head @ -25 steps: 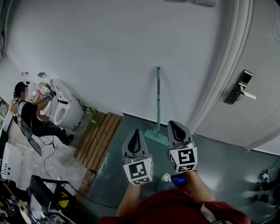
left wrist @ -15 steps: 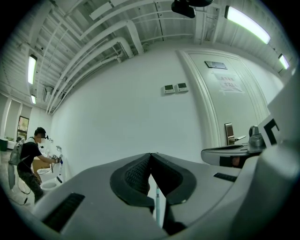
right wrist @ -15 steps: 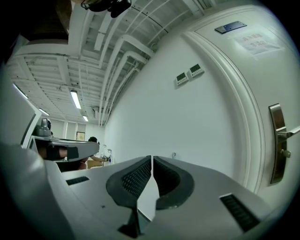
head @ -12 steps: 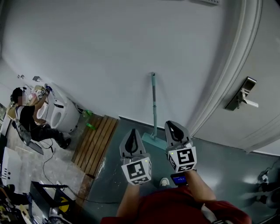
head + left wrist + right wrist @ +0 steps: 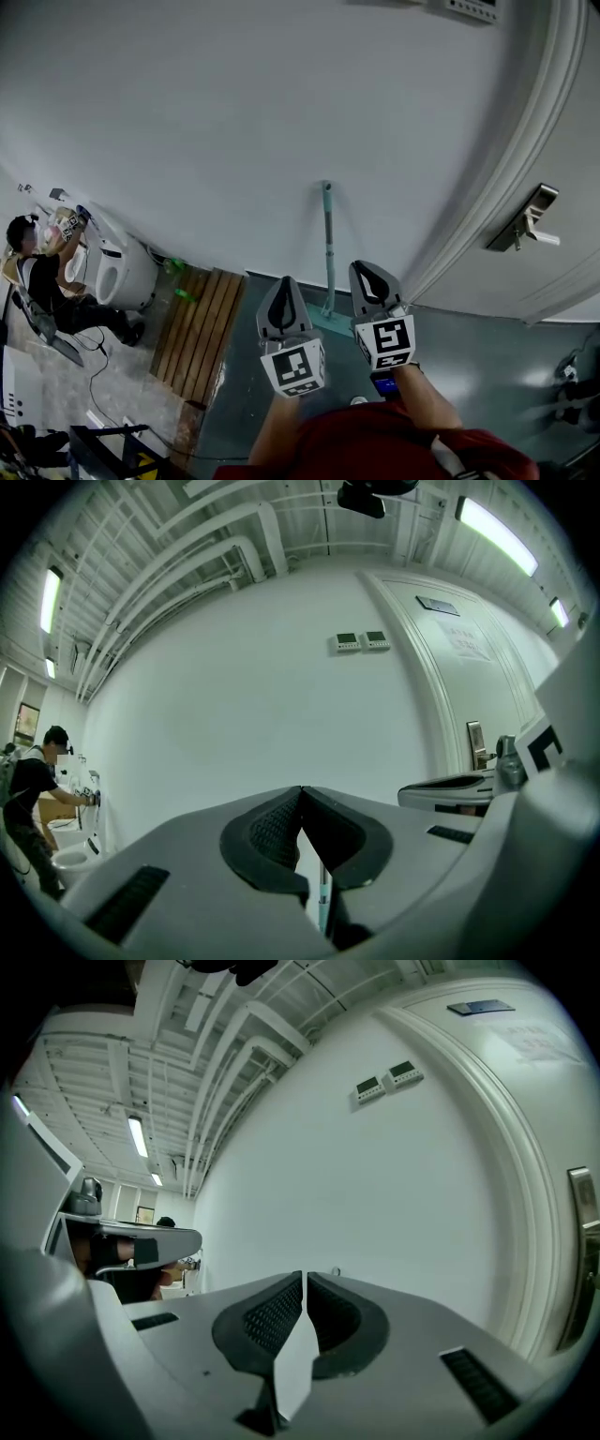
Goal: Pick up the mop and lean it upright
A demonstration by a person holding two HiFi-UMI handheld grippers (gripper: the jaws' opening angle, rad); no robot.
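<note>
Both tongs empty. The left gripper (image 5: 285,287) has its jaws pressed together at the tips with nothing between the pads; the right gripper (image 5: 371,273) is the same, closed to a hairline; both are held level, side by side, aimed at the wall.

The mop (image 5: 327,246) lies dead ahead, in the gap between the two grippers; its long axis is near vertical, the handle already leaning on the wall (image 5: 234,141) and the head down at the wall's foot, partly hidden behind our grippers. In the left gripper view the handle (image 5: 323,892) shows through the slot under the shut tips, just right of centre. Neither hand looks clearly nearer; we judge either could take the handle, but the jaws must open first. From how it stands, the lean looks done, or needs a touch-up at most.

The floor (image 5: 487,366) is dark, smooth and bare ahead of us; a wooden slatted board (image 5: 202,323) lies to the left. A door (image 5: 562,112) with a lever handle (image 5: 525,220) is to the right; a person (image 5: 37,272) works at a white unit far left, well apart.
</note>
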